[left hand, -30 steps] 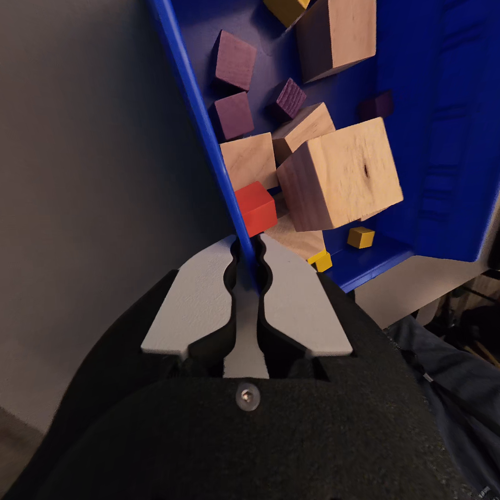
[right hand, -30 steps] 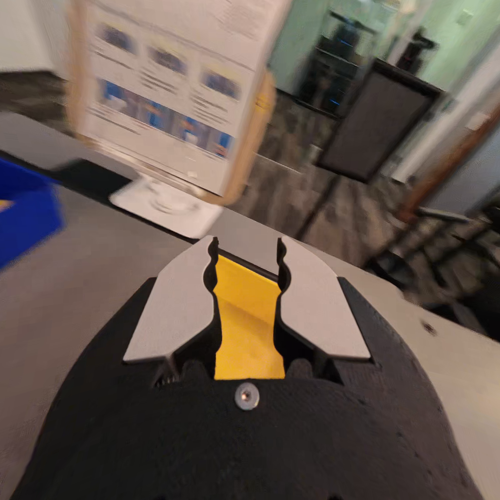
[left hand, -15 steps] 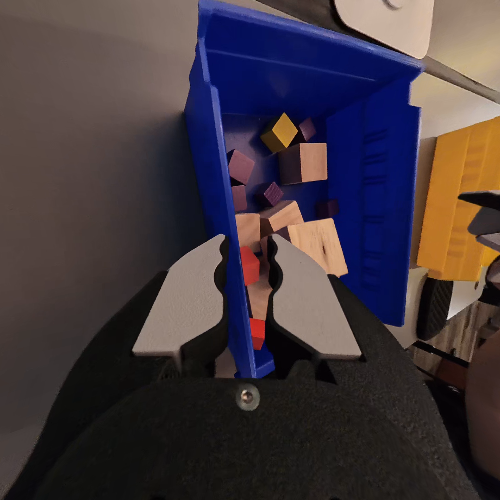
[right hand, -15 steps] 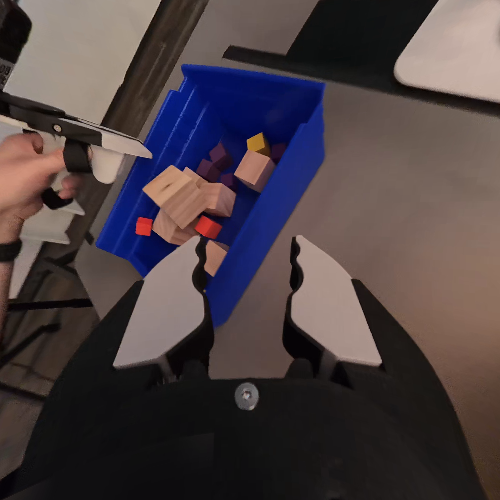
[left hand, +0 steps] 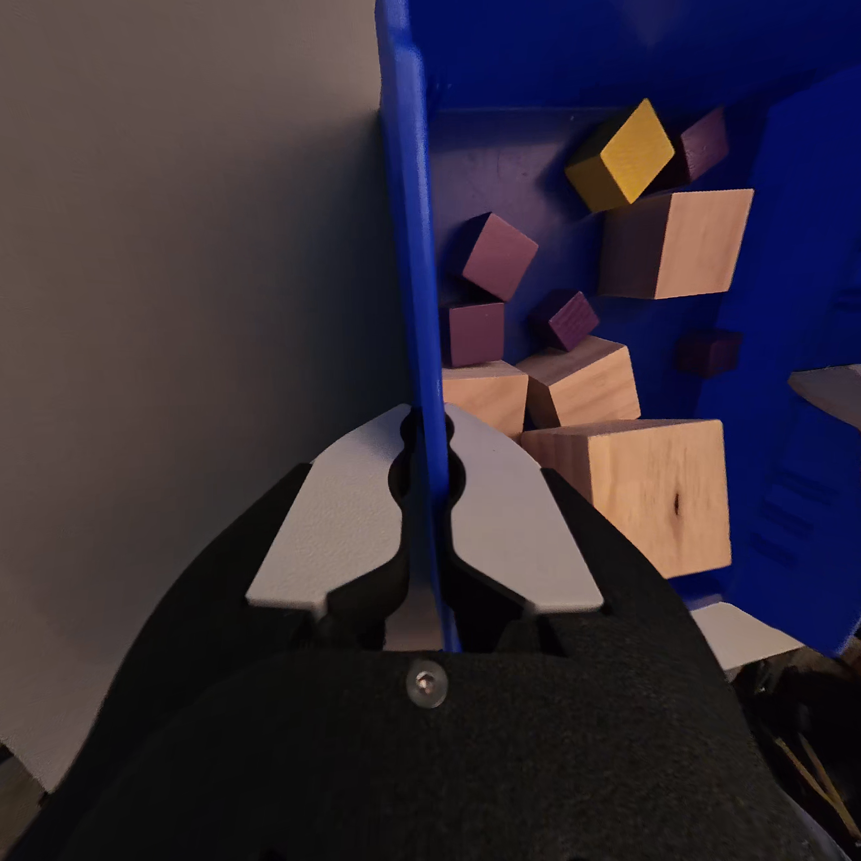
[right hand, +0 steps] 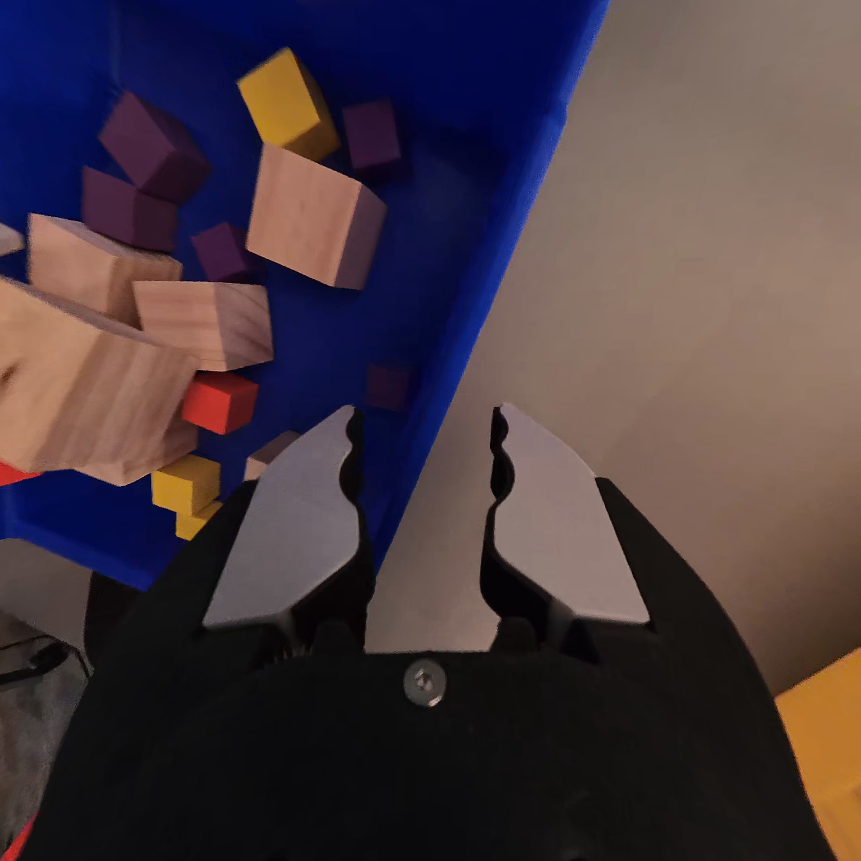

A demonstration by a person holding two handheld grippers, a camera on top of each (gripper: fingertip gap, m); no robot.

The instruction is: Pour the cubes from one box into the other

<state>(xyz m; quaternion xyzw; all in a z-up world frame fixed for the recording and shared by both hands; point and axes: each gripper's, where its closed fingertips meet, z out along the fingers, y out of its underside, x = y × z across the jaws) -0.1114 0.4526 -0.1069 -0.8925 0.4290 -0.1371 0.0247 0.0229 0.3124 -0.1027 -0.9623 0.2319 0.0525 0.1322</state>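
Observation:
The blue box [left hand: 410, 233] holds several cubes: wooden ones [left hand: 652, 494], purple ones [left hand: 501, 254] and a yellow one [left hand: 624, 153]. My left gripper [left hand: 427, 410] is shut on the box's left wall. In the right wrist view the same blue box [right hand: 512, 233] shows wooden [right hand: 312, 214], purple [right hand: 144, 144], yellow [right hand: 284, 100] and red [right hand: 219, 400] cubes. My right gripper [right hand: 425, 407] is open and straddles the box's right wall, with one finger inside the box and one outside. A corner of the yellow box [right hand: 820, 755] lies at the lower right.
The grey tabletop [left hand: 186, 279] stretches to the left of the blue box and, in the right wrist view, to its right [right hand: 699, 233]. The table edge and dark floor clutter [left hand: 815, 745] lie below the box's near end.
My left gripper has closed on the blue box's left wall. My right gripper let go of the yellow box a second ago and has moved in, open, over the blue box's right wall.

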